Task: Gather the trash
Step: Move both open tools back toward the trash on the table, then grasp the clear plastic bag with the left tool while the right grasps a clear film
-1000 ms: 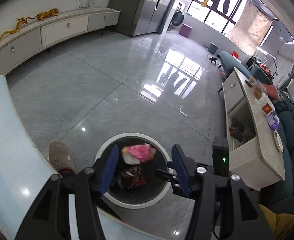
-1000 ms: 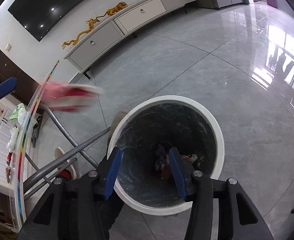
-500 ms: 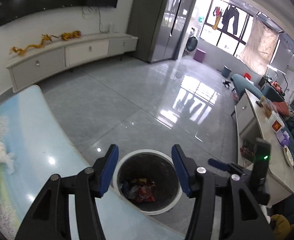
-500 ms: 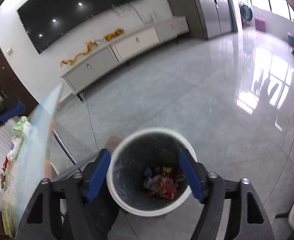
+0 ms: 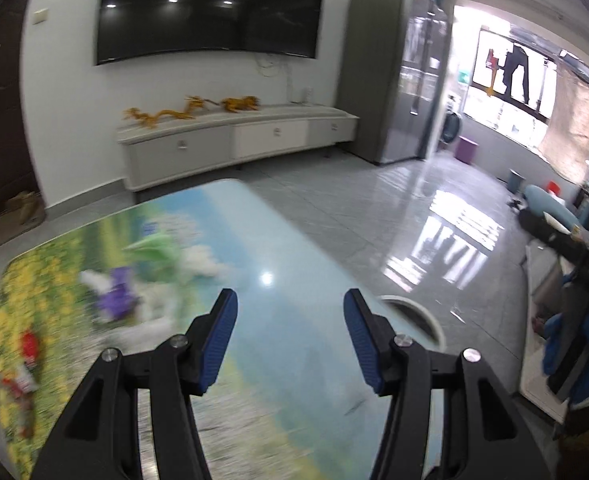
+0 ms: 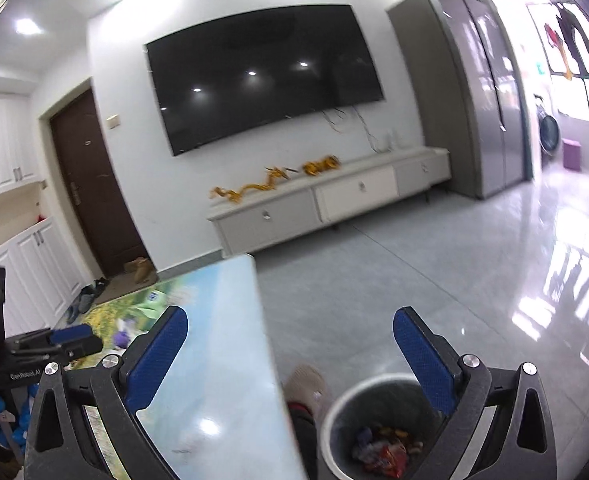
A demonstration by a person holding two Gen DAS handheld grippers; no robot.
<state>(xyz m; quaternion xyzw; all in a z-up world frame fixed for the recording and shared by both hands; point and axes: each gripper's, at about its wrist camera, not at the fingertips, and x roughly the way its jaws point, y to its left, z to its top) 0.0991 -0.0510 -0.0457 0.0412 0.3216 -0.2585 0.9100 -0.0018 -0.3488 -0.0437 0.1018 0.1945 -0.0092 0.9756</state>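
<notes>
The white-rimmed bin (image 6: 334, 408) stands on the floor beside the table, with colourful wrappers (image 6: 382, 448) at its bottom. My right gripper (image 6: 290, 352) hangs above it and the table edge, its jaws opening wide with nothing between them. My left gripper (image 5: 290, 340) is open and empty over the picture-printed table (image 5: 286, 248). Blurred trash lies on the table's left part: a purple and white wrapper (image 5: 114, 300) and red wrappers (image 5: 28, 346). Only a piece of the bin rim (image 5: 422, 316) shows past the table edge. The left gripper (image 6: 70, 340) also appears at the left of the right wrist view.
A foot in a beige slipper (image 6: 306, 384) stands between table and bin. A long white TV cabinet (image 5: 234, 140) lines the far wall under a black screen (image 6: 262, 76). A grey fridge (image 5: 390, 80) stands at the right, with glossy floor tiles (image 6: 414, 272) between.
A pink wrapper dropped from the left gripper into the bin. Both grippers then rose and swung from the bin toward the table. The right jaws spread much wider.
</notes>
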